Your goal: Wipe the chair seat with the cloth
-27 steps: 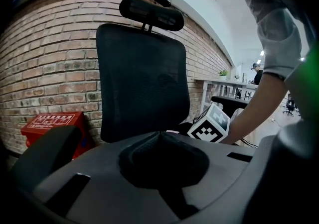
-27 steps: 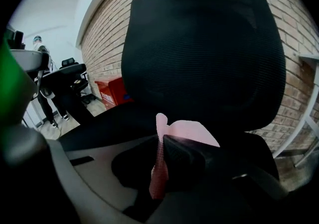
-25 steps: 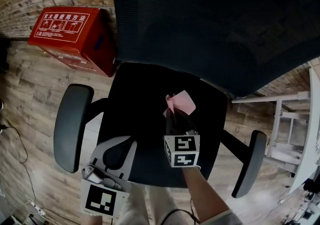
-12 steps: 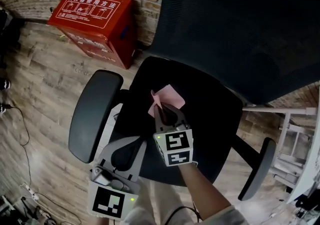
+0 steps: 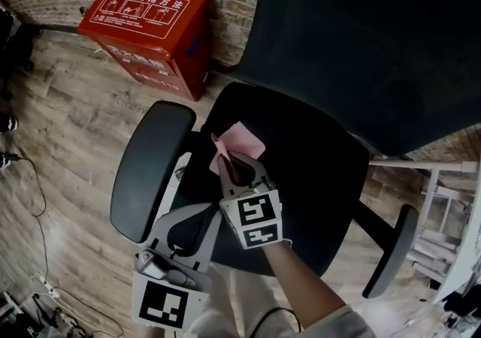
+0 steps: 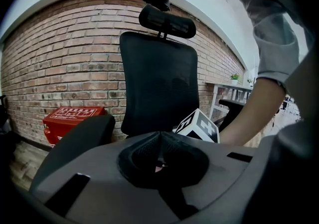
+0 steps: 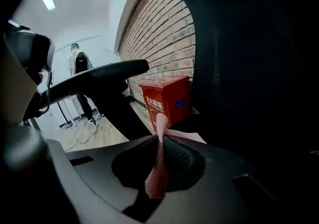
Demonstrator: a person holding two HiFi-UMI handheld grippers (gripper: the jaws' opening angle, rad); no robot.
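A black office chair seat (image 5: 316,171) fills the middle of the head view. A pink cloth (image 5: 237,143) lies spread on the seat's left part, near the left armrest (image 5: 146,167). My right gripper (image 5: 234,161) is shut on the cloth's near edge and presses it on the seat; in the right gripper view the pink cloth (image 7: 158,161) runs pinched between the jaws. My left gripper (image 5: 197,216) hangs off the seat's front left, jaws shut with nothing in them. In the left gripper view the jaws (image 6: 160,138) meet, and the right gripper's marker cube (image 6: 198,125) shows beyond.
The chair's mesh backrest (image 5: 376,36) rises behind the seat. A red box (image 5: 150,25) stands on the wood floor against the brick wall at the left. The right armrest (image 5: 391,250) and a white table frame (image 5: 451,209) are at the right. A person (image 7: 79,66) stands far off.
My right gripper has dragged the pink cloth leftward across the seat toward the left armrest. The head view has swung, and the left gripper has stayed at the seat's front left.
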